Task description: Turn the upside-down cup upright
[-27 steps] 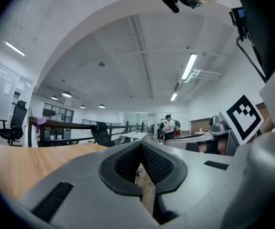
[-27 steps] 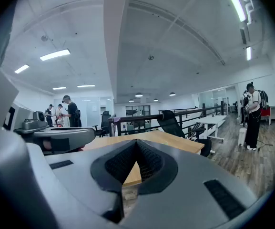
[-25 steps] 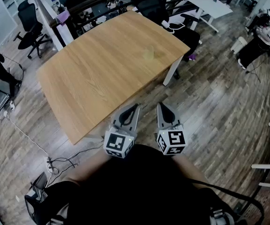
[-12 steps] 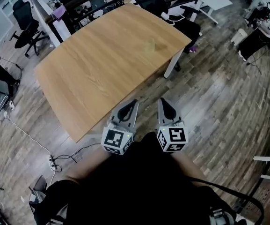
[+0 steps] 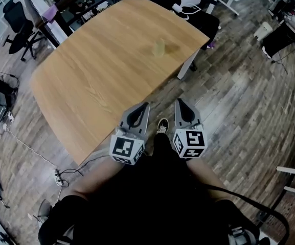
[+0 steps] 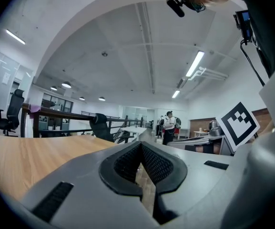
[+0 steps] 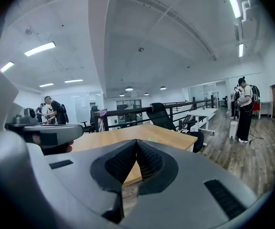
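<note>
A small pale yellow-green cup [image 5: 159, 47] stands on the far right part of the wooden table [image 5: 101, 80]; it is too small to tell which way up it is. My left gripper [image 5: 144, 105] and right gripper [image 5: 180, 101] are side by side off the table's near edge, over the floor, well short of the cup. Both are shut with nothing between their jaws. In the left gripper view the shut left gripper [image 6: 140, 144] points level along the tabletop [image 6: 27, 154]. The right gripper view shows the shut right gripper [image 7: 136, 141] with the table [image 7: 142, 133] ahead.
Black office chairs [image 5: 13, 22] and a dark railing [image 5: 81, 6] stand beyond the table. Cables and a power strip [image 5: 59, 176] lie on the wooden floor at left. A person [image 5: 290, 14] is at the far right. The wearer's shoe [image 5: 162, 126] shows between the grippers.
Both grippers have moved forward toward the table's near edge and sunk a little, still shut. The table and cup sit higher in the head view, and a shoe has come into sight.
</note>
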A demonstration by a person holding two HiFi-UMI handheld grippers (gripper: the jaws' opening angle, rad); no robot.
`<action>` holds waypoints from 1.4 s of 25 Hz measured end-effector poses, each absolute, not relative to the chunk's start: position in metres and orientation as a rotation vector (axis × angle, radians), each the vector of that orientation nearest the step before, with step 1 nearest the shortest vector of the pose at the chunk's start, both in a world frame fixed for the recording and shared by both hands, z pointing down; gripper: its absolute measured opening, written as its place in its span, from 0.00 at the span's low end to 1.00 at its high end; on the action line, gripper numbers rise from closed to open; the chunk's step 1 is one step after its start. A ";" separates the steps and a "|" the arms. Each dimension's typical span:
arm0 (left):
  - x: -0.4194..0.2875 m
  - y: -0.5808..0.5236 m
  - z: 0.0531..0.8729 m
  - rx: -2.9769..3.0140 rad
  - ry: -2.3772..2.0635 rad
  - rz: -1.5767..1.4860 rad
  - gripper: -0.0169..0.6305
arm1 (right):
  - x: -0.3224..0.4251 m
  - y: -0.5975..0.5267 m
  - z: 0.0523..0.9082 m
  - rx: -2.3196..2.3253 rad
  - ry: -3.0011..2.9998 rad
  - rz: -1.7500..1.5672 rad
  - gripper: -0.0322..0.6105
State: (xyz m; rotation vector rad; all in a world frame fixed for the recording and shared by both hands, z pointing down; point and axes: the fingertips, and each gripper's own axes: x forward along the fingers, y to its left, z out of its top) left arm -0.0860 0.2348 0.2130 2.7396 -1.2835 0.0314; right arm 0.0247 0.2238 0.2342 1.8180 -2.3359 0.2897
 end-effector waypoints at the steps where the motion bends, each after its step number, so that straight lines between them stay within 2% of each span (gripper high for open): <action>1: -0.082 0.217 0.217 2.731 -1.287 0.037 0.04 | 0.029 0.205 0.241 1.804 -2.329 0.301 0.07; 11: -0.022 0.045 0.245 2.642 -1.381 0.093 0.04 | 0.068 0.029 0.276 1.571 -2.444 0.383 0.07; 19: -0.012 -0.062 0.294 2.579 -1.506 0.181 0.04 | 0.091 -0.080 0.314 1.551 -2.441 0.402 0.07; 28: -0.022 -0.152 0.381 2.520 -1.507 0.314 0.04 | 0.073 -0.150 0.393 1.460 -2.389 0.458 0.07; 29: -0.021 -0.159 0.389 2.523 -1.506 0.326 0.04 | 0.069 -0.156 0.399 1.434 -2.409 0.459 0.11; 31: -0.022 -0.172 0.407 2.527 -1.502 0.350 0.04 | 0.060 -0.168 0.408 1.377 -2.464 0.458 0.36; 35: -0.028 -0.184 0.434 2.537 -1.471 0.372 0.05 | 0.047 -0.195 0.415 1.343 -2.514 0.384 0.46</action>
